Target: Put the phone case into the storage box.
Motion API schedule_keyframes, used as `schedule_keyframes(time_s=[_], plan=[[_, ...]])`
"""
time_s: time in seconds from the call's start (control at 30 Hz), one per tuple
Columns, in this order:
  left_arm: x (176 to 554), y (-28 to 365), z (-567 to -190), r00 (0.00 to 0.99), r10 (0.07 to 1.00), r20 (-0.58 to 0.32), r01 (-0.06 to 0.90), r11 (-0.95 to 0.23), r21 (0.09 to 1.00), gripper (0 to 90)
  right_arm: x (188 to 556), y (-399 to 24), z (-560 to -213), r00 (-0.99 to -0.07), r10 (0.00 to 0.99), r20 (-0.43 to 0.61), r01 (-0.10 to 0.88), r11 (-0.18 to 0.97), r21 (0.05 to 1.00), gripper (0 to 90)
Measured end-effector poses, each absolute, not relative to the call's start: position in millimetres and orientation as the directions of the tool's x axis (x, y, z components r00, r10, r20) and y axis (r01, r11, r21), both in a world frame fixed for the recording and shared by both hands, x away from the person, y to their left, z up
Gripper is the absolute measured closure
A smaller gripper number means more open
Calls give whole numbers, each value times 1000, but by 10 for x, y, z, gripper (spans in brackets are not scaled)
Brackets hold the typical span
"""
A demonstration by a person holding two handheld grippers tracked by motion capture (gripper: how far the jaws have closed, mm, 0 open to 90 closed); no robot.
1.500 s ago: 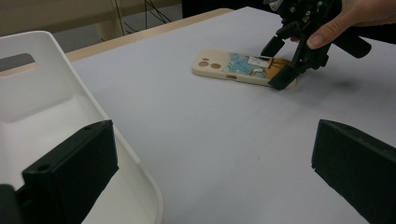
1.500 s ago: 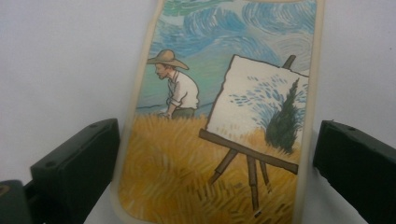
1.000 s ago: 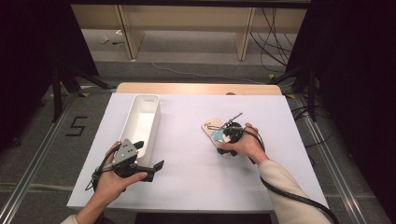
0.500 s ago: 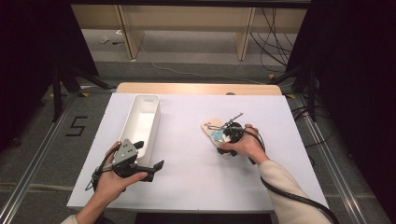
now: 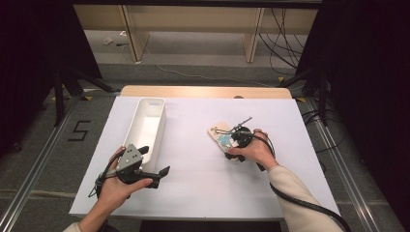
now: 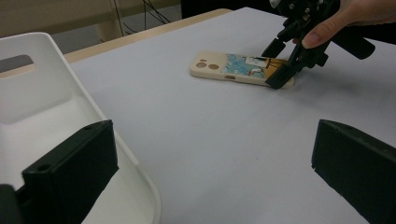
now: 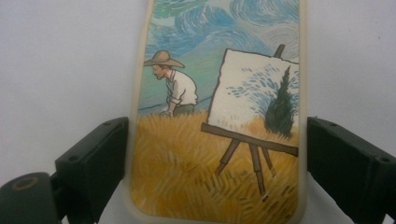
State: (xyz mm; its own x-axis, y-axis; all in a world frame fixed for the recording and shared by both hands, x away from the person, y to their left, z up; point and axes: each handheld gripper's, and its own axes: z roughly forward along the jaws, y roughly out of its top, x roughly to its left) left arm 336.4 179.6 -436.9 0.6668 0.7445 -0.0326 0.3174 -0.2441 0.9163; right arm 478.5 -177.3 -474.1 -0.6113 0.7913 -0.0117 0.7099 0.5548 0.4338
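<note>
Closing right tongs (image 7: 212, 163) straddle the phone case (image 7: 219, 140), jaws just beside its edges.

Your high view sits above your side of the table (image 5: 203, 193), looking forward and down, far enough to take in the whole tabletop plus floor beyond. Your left gripper view rides low near the white bin (image 6: 56, 116), looking across the table toward the phone case (image 6: 240, 69) and your right gripper (image 6: 285, 70), mid distance. Your right gripper view looks down, very close on the phone case. All three share that phone case.
</note>
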Motion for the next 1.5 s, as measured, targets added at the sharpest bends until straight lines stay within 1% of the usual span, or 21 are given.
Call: schedule_keyframes(time_s=[0.33, 0.87, 1.23, 1.5], plan=[[3366, 1797, -4369, 666, 745, -33, 317, -243, 917, 0, 4767, -1765, -4733, -596, 803, -7, 722, 540, 433, 115], [3365, 1796, -4368, 666, 746, -32, 316, -242, 917, 0, 4734, -1819, -4697, -572, 819, 41, 738, 492, 462, 119], [3366, 1797, -4367, 665, 746, -32, 316, -242, 918, 0, 4680, -1864, -4614, -576, 815, 60, 712, 465, 526, 119], [3365, 1798, -4365, 664, 747, -32, 316, -242, 917, 0, 4599, -1866, -4544, -602, 797, 54, 666, 464, 585, 119]])
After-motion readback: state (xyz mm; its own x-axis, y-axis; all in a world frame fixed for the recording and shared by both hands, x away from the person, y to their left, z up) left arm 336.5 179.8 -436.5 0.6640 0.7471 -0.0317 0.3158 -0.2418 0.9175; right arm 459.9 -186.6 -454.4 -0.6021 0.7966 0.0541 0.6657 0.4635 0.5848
